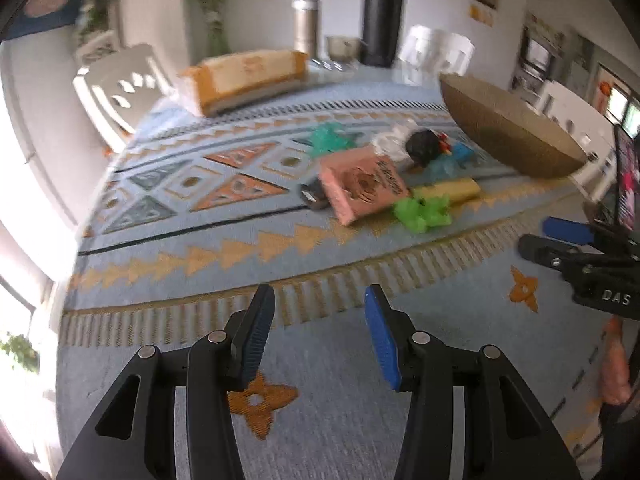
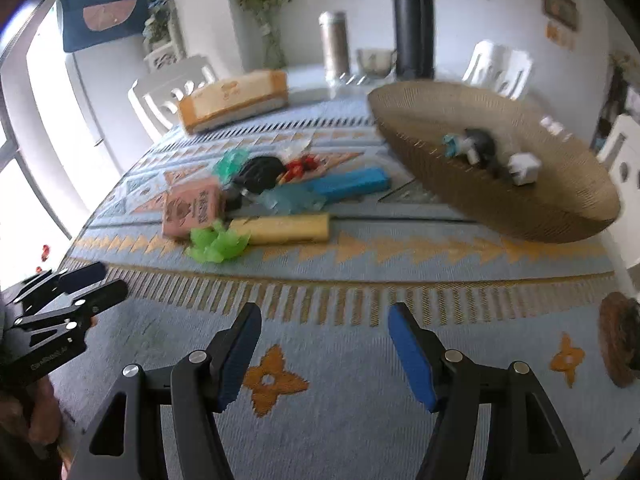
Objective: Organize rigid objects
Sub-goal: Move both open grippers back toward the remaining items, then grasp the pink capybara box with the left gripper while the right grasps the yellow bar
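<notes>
Both grippers hang over the near end of the patterned tablecloth (image 2: 360, 264), holding nothing. The left gripper (image 1: 320, 332) has its fingers spread apart, and so does the right gripper (image 2: 324, 350). The pile sits mid-table: pink box (image 2: 192, 210), yellow block (image 2: 280, 229), blue block (image 2: 352, 184), green toy (image 2: 216, 244). The wicker basket (image 2: 520, 216) sits far right with a couple of small figures inside.

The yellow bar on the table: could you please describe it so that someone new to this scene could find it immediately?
Start at the big woven basket on the patterned tablecloth, then look to the pile of small items on the side away from it. The yellow bar lies flat at the pile's near edge, next to the crumpled bright green piece. It is the only long yellow item; the similar bar behind is blue.
</notes>
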